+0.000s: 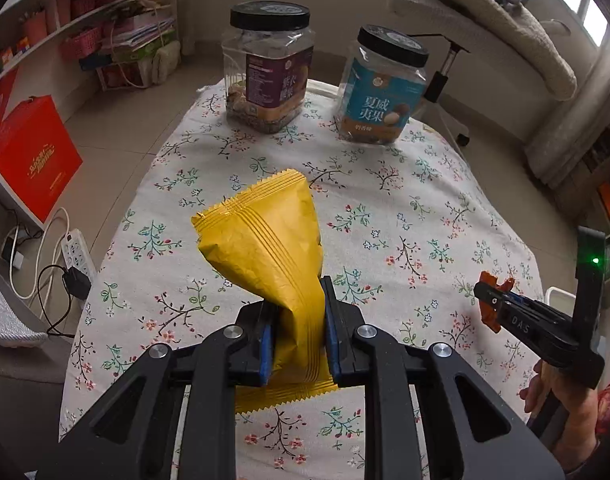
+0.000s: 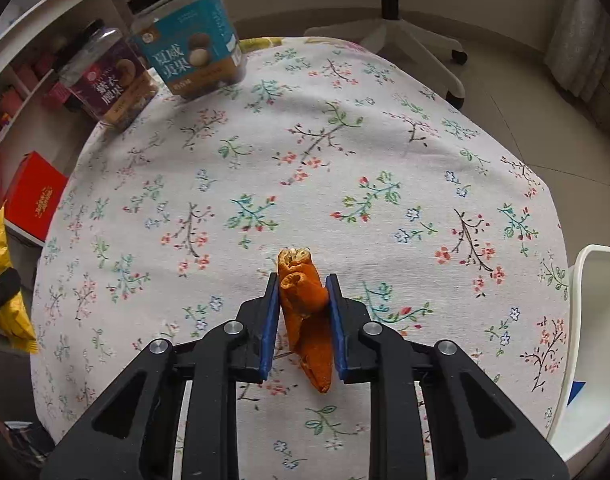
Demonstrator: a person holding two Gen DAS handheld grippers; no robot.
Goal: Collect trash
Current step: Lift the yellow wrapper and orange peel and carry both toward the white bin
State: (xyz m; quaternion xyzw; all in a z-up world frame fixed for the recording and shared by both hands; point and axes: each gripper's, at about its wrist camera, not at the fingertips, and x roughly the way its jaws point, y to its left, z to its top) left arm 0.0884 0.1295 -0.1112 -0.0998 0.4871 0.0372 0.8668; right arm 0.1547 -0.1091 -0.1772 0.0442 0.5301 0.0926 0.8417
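Above the bench [image 2: 385, 128], the left gripper [image 1: 297, 320] has its jaws clamped on a yellow snack wrapper [image 1: 265, 240], lifted clear of the floral cloth. The right gripper [image 2: 303, 312], jaws closed, pinches a curled orange peel [image 2: 305, 304] just over the cloth. Further out, at the far edge: two black-lidded jars, purple-label jar [image 1: 269, 72] beside blue-label jar [image 1: 379, 88]. Off the bench, near right: white bin [image 2: 593, 320].

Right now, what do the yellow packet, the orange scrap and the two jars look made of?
Yellow packet: thin matte foil or plastic film, judging by its creases and zigzag sealed edges. Orange scrap: probably dried fruit peel, curled, pale inside. Jars: clear glossy plastic, it seems, with black lids.
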